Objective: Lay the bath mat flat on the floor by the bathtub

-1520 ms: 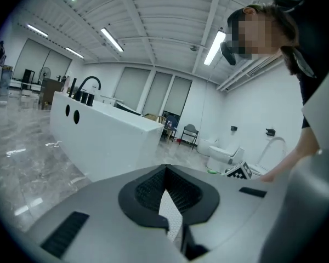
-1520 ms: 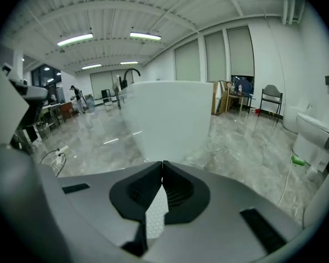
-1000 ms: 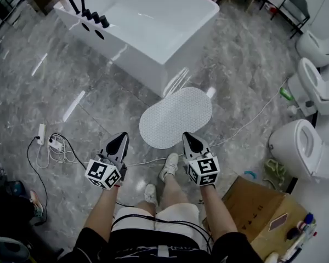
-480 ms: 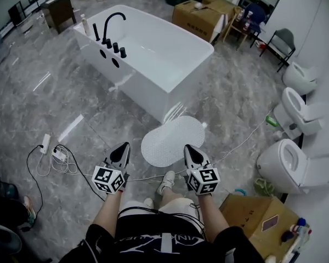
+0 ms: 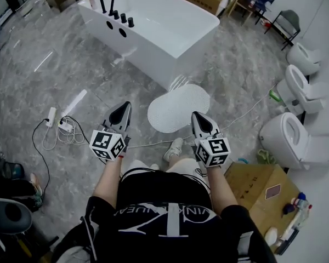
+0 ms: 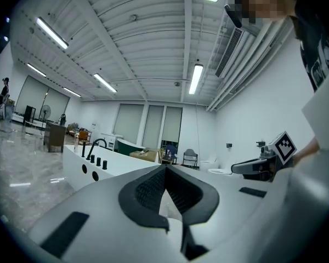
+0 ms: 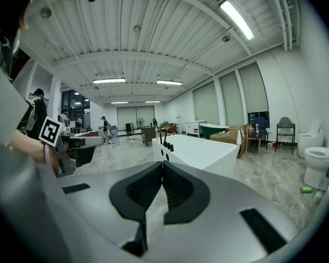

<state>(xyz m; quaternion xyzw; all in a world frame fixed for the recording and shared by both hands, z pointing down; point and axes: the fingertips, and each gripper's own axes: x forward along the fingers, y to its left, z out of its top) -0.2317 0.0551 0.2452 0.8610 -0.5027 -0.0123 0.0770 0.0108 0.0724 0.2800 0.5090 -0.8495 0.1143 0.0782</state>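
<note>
The white oval bath mat with a dotted texture [image 5: 178, 107] lies at the centre of the head view, spread out on the grey marbled floor [image 5: 71, 70]. It sits just beside the near corner of the white freestanding bathtub [image 5: 148, 59] in the upper middle of the frame. It looks flat, with no fold or lifted edge that I can make out, so the task seems done or close to it.

The left hand-held gripper [image 5: 122, 113] and the right hand-held gripper [image 5: 199, 122] hover lower in the frame, short of the mat. In its own view, each has its jaws pressed together with nothing between them.

The mat is probably thin, light and floppy, likely rubbery. If it needs shifting, pinching its near rim at two well-separated points should keep it from sagging or folding. A thin white cable [image 5: 153, 143] crosses the floor just below its near edge.
</note>
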